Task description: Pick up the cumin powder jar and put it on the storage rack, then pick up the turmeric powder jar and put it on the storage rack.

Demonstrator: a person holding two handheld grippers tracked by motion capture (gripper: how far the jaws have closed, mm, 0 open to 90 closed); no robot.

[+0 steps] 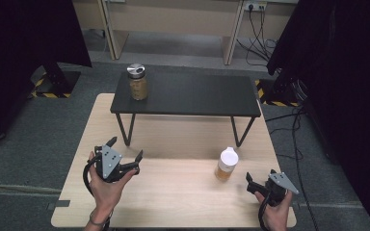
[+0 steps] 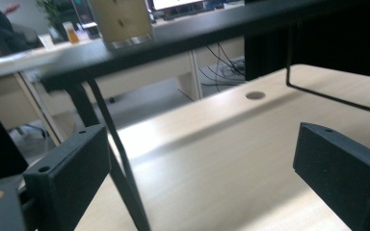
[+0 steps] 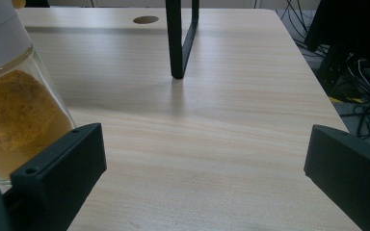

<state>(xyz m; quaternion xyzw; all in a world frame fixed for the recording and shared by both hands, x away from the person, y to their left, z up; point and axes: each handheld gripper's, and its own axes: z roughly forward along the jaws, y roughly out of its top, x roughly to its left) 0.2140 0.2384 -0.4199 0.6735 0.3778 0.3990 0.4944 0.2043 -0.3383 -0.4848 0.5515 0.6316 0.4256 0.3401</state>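
Note:
A glass jar with a silver lid [image 1: 138, 83] stands on the left end of a low black shelf [image 1: 188, 94] that sits on the wooden table [image 1: 173, 192]. A second jar with a white cap [image 1: 226, 164], holding orange-yellow powder, stands on the table at the front right. My left gripper [image 1: 125, 149] is held low at the front left, open and empty, and faces the shelf's left leg [image 2: 120, 168]; the silver-lidded jar [image 2: 120, 21] shows above it. My right gripper [image 1: 260, 177] is open just right of the white-capped jar [image 3: 14, 106], which stands beside its left jaw.
The shelf's right leg [image 3: 176, 43] stands on the table ahead of the right gripper. A round cable hole [image 3: 145, 19] lies in the tabletop under the shelf. Black curtains hang on both sides, with desks and loose cables [image 1: 257, 33] on the floor beyond.

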